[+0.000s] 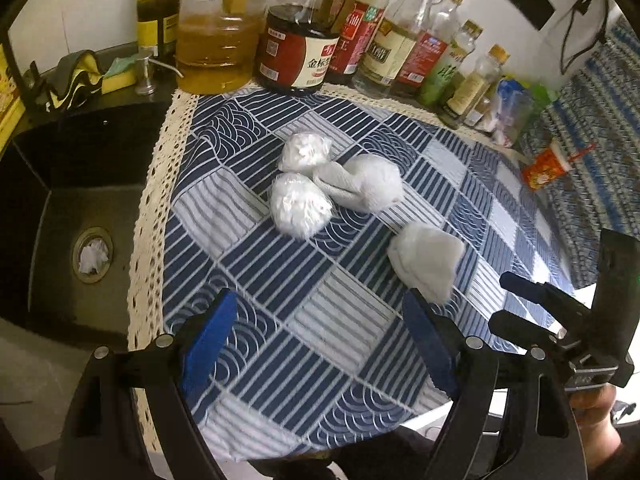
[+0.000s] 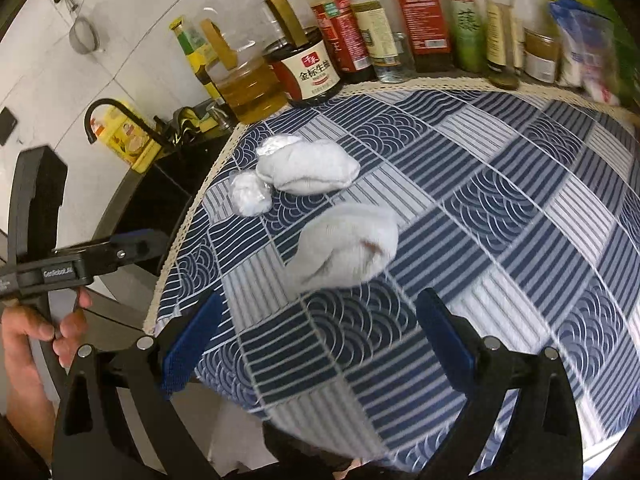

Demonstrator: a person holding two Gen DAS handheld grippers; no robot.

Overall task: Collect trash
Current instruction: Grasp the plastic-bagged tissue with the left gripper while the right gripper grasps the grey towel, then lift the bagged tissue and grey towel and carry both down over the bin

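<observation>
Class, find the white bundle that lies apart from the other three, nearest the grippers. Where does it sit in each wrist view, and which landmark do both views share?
Left wrist view: lone white bundle, right of centre, just above the right-hand fingertip.
Right wrist view: same bundle, centre, blurred, below the cluster.
Shared landmark: dark soy sauce jug at the cloth's far edge.

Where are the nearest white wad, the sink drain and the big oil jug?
nearest white wad (image 2: 348, 246), right wrist view, middle of the bundle
sink drain (image 1: 93, 255), left wrist view, paper in the strainer
big oil jug (image 1: 216, 46), left wrist view, oil-filled body
</observation>
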